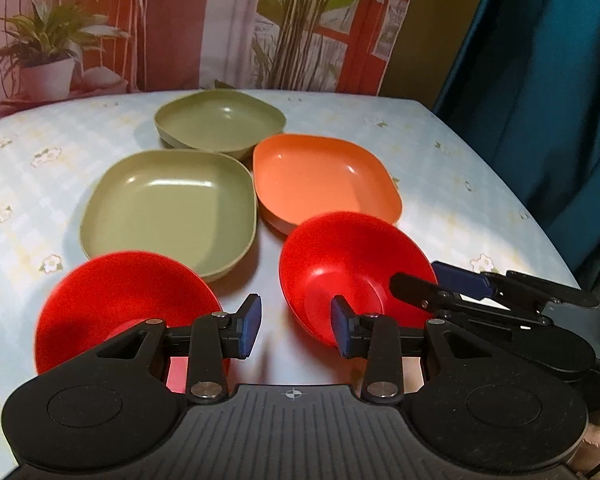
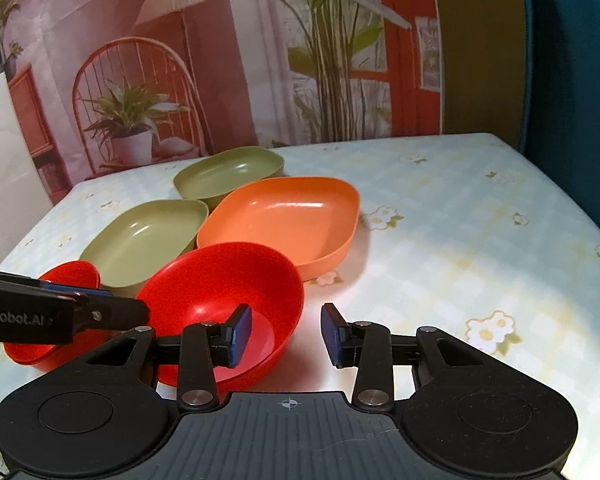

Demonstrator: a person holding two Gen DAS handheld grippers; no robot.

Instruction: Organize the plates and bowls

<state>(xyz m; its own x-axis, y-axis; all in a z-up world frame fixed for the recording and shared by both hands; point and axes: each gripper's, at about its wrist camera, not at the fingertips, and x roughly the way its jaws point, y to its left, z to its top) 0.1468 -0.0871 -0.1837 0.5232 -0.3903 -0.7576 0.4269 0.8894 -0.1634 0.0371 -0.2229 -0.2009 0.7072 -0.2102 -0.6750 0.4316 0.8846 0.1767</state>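
A: Where are my tools?
B: My left tool (image 1: 296, 330) hangs part open, nothing between its pads, between 2 red bowls (image 1: 128, 308) (image 1: 352, 272). My right tool (image 2: 286, 334) is part open too, its pads astride the right bowl's rim, not pressing.
A: Plates?
B: 2 green plates (image 1: 172, 204) (image 1: 220, 124) and 1 orange plate (image 1: 324, 180) lie beyond on the table (image 1: 480, 184).

A staged home dining corner: the bench (image 2: 440, 208) wears a pale checked cloth with small flowers, and plastic plates and bowls sit on it. Right behind the bench hangs a printed backdrop (image 2: 220, 60) of a room with a chair and potted plants, and beside that backdrop a teal curtain (image 1: 548, 80).
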